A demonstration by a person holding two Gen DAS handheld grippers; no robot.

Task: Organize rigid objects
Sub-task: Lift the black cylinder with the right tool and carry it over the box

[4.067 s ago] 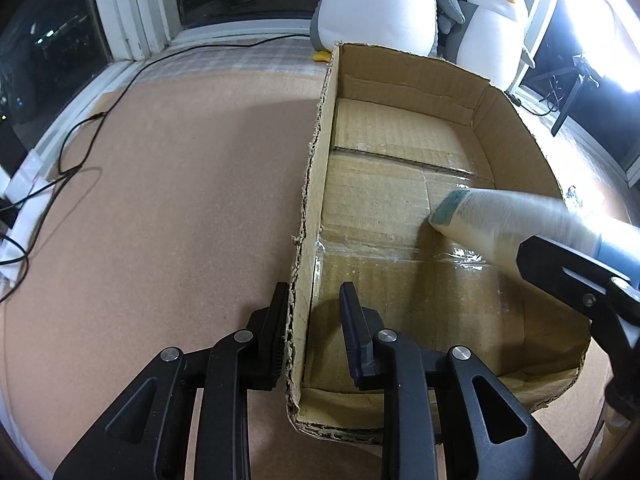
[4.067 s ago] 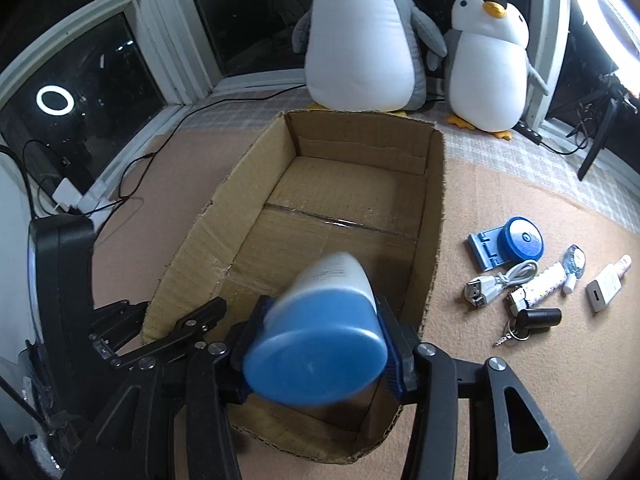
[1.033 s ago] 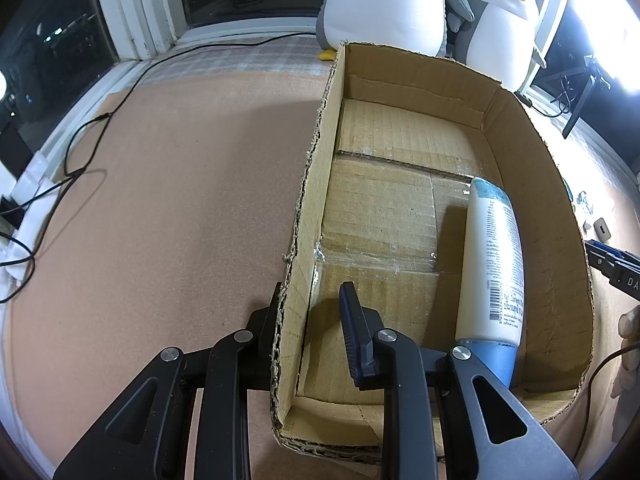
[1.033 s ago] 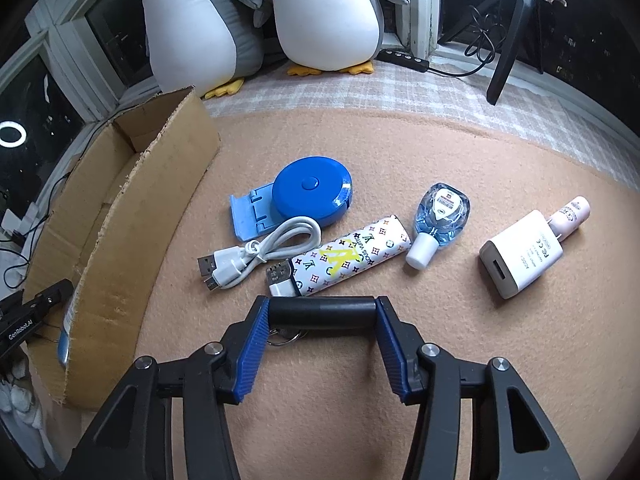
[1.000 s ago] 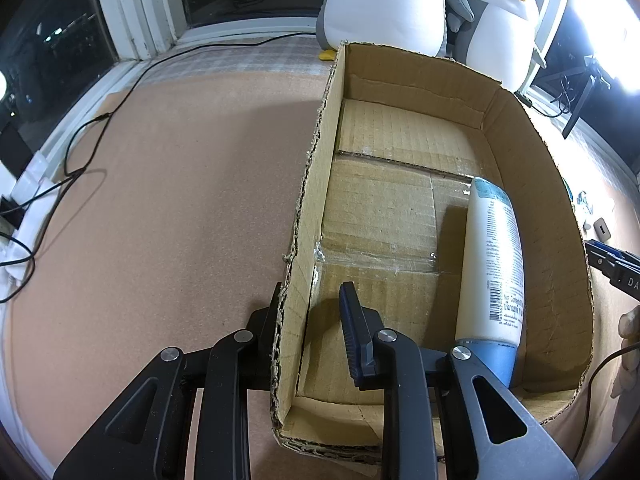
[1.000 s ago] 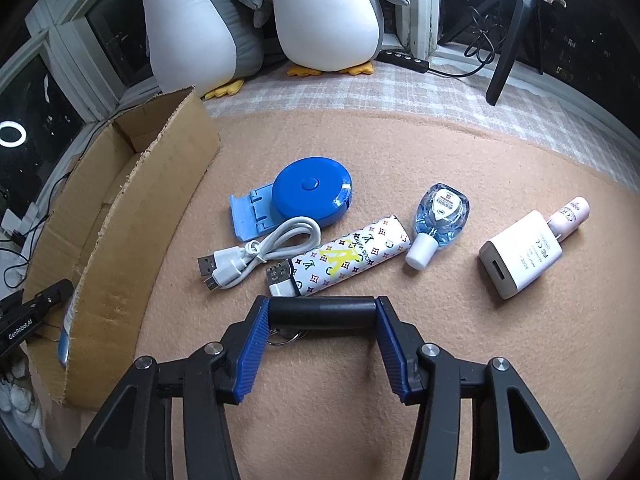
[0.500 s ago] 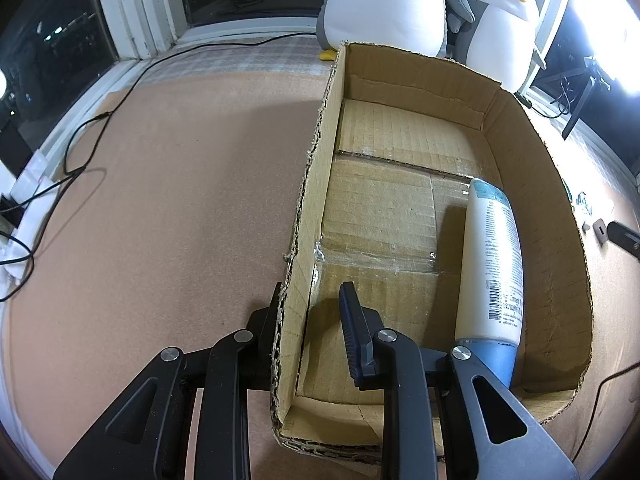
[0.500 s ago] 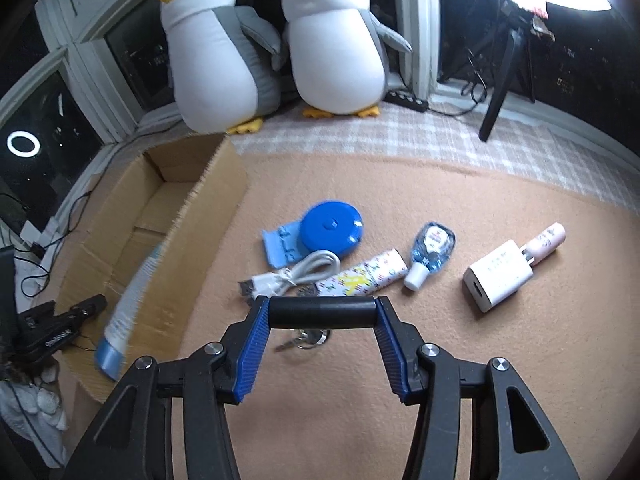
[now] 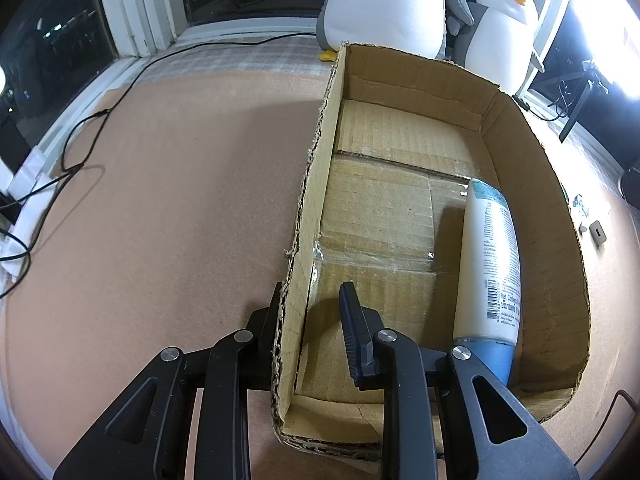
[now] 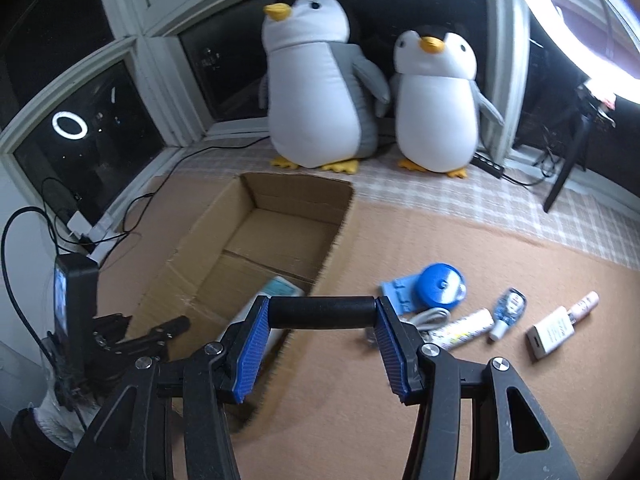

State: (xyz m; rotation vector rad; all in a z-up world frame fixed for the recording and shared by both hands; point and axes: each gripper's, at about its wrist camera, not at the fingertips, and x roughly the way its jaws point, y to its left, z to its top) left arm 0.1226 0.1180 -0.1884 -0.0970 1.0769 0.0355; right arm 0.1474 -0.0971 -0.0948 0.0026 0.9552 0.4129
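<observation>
- Clamping a black cylinder [image 10: 322, 311] crosswise between its blue pads, the right gripper [image 10: 322, 334] holds it in the air above the tan mat [image 10: 460, 392], its jaws about half spread around the piece.
- Gripping the near left wall of the cardboard box [image 9: 316, 200], the left gripper [image 9: 312, 320] has its jaws nearly closed, one finger outside the wall and one inside.
- Inside the box, a white bottle [image 9: 490, 264] with a blue cap lies lengthwise along the right wall, cap toward the near end.
- On the mat to the right of the box sit the remaining small things: a white cable [image 10: 434, 316], a patterned white stick [image 10: 466, 328], a blue round case [image 10: 440, 288], a small clear blue bottle [image 10: 508, 308], a white charger [image 10: 552, 330] and a pink-tipped tube [image 10: 584, 302].
- Farther back, two plush penguins [image 10: 320, 92] stand side by side on a checked cloth before the dark window.
</observation>
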